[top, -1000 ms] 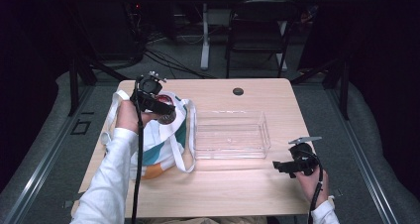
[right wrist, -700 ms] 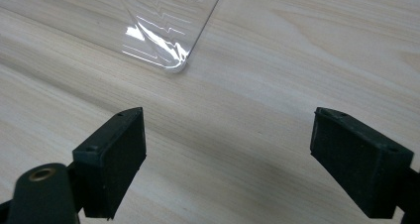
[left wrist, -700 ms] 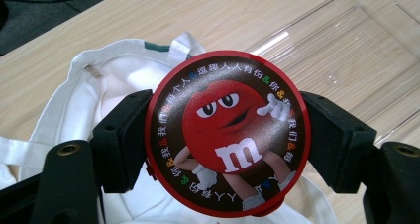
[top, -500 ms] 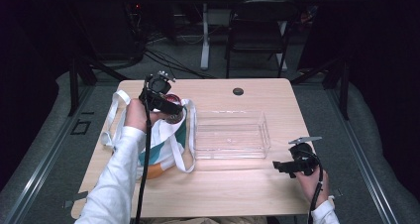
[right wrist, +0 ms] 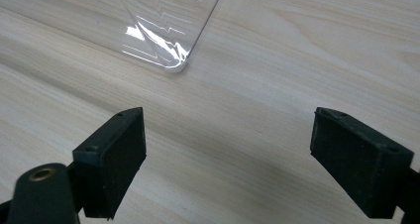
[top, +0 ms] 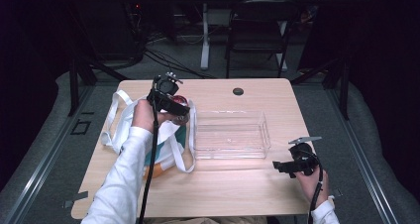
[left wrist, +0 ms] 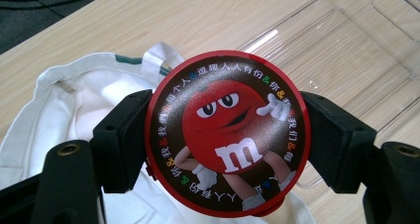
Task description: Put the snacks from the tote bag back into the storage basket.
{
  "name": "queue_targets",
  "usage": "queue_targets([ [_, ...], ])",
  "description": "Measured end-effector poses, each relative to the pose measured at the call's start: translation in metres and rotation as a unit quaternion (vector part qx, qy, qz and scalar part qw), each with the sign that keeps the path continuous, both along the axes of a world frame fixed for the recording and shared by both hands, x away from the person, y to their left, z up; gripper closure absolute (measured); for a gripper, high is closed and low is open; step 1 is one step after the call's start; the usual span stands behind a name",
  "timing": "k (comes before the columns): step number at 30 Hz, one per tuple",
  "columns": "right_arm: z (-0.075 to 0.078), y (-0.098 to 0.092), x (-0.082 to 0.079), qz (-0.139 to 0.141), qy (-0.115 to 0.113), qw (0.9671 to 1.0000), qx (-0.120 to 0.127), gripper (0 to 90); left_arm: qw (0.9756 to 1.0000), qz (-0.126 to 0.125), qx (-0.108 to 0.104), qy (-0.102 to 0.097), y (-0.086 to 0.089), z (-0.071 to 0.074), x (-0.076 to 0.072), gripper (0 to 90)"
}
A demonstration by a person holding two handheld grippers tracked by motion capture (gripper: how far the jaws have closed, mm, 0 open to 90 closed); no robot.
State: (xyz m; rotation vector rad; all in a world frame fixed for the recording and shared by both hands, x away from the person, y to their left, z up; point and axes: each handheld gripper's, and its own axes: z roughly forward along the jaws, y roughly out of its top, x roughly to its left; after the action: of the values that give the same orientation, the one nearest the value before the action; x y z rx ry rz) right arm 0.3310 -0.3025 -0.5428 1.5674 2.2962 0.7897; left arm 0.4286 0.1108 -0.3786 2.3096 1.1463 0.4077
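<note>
Light wooden table (top: 233,194) with white tote bag (top: 171,135) beside clear plastic tray (top: 230,137).

In the high view the tin (top: 179,103) is too small to read, and the left gripper (top: 171,102) and hand (top: 143,116) cover most of it. The bag (top: 166,135) lies partly under the sleeve (top: 121,179), so its print at 6 o'clock is half hidden. In the left gripper view the jaws hide the tin's sides at 3 and 9 o'clock, and the tin blocks the bag's opening behind it. The tray (right wrist: 163,26) is cut off at 12 o'clock in the right gripper view. Whether the right gripper (top: 285,166) touches the desk (top: 233,194) cannot be told.
</note>
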Motion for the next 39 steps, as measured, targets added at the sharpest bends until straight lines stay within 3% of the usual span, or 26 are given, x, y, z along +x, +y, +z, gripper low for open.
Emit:
queue_targets([
  [19,0.0,0.0,0.0,-0.002,-0.003,1.0,0.001,13.7,0.9991,-0.027,-0.024,0.02,-0.029,-0.016,0.001,26.0],
  [39,0.0,0.0,0.0,0.003,0.001,1.0,0.001,13.7,0.9977,-0.046,-0.028,0.041,-0.053,-0.04,-0.002,25.9],
])
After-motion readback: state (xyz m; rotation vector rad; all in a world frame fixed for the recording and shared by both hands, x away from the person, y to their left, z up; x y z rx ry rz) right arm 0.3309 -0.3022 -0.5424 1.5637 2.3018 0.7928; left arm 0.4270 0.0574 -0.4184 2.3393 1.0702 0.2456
